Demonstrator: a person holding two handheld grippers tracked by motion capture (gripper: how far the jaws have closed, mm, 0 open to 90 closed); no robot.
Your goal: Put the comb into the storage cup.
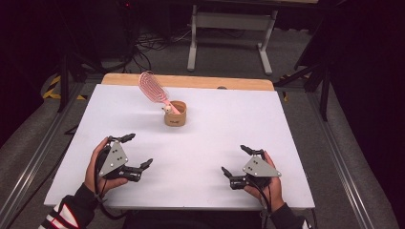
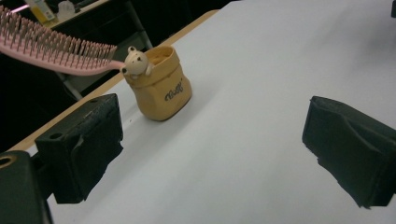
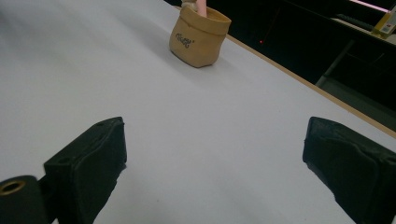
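Two grippers rest low over the near part of the white worktop (image 1: 200, 138), each held in one of the person's hands, and both have their jaws spread wide with nothing between them. The left gripper (image 1: 136, 151) sits near the front left corner, its black jaws angled toward the middle of the sheet; the right gripper (image 1: 236, 160) sits near the front right, jaws pointing inward and away from the person. Well beyond both, toward the far edge and a little left of centre, stands a small tan pouch-shaped holder (image 1: 175, 113) with dark lettering on its side. It stands upright on the worktop, apart from either gripper. A pink hairbrush (image 1: 154, 88) stands in it handle-down, leaning up and to the left so that its bristled head overhangs the holder's rim. In the left gripper view the brush (image 2: 56, 49) stretches out sideways above the holder (image 2: 161, 86), and a little cream bear figure (image 2: 136, 63) peeks over the holder's edge where the handle goes in. In the right gripper view the holder (image 3: 198, 35) shows ahead between the open jaws, near the worktop's wooden border.
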